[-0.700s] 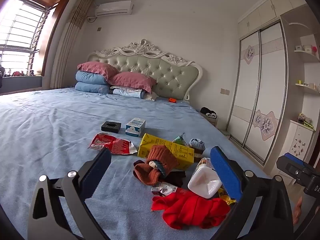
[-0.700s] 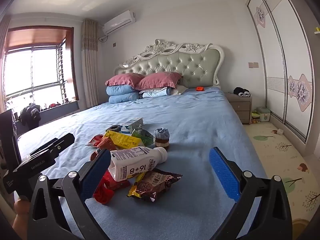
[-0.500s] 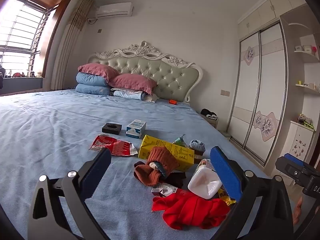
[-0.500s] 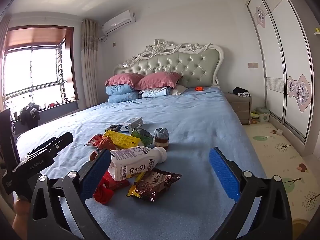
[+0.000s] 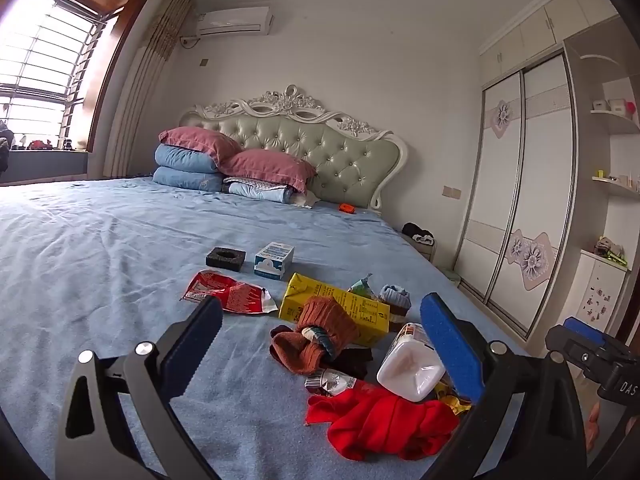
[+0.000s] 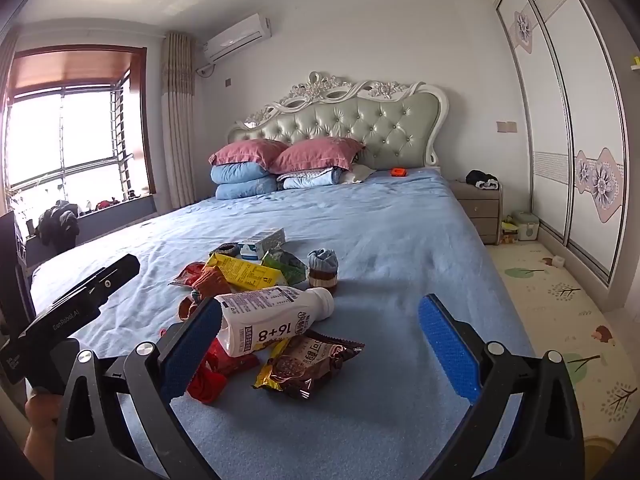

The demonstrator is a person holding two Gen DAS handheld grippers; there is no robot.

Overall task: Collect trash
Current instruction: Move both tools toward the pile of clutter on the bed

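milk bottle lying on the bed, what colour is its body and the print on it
White body with dark print reading 16+8, clearest in the right wrist view: milk bottle.

the white bottle (image 5: 410, 366) hides partly behind the left tongs' blue pad (image 5: 448, 344).

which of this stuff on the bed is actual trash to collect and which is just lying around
Trash to collect:
white bottle
brown snack wrapper
red wrapper
yellow carton
small blue-and-white carton

Just lying about:
brown sock
red cloth
rolled blue sock
pillows
small black box; what it is cannot be told

Both grippers open, holding nothing.
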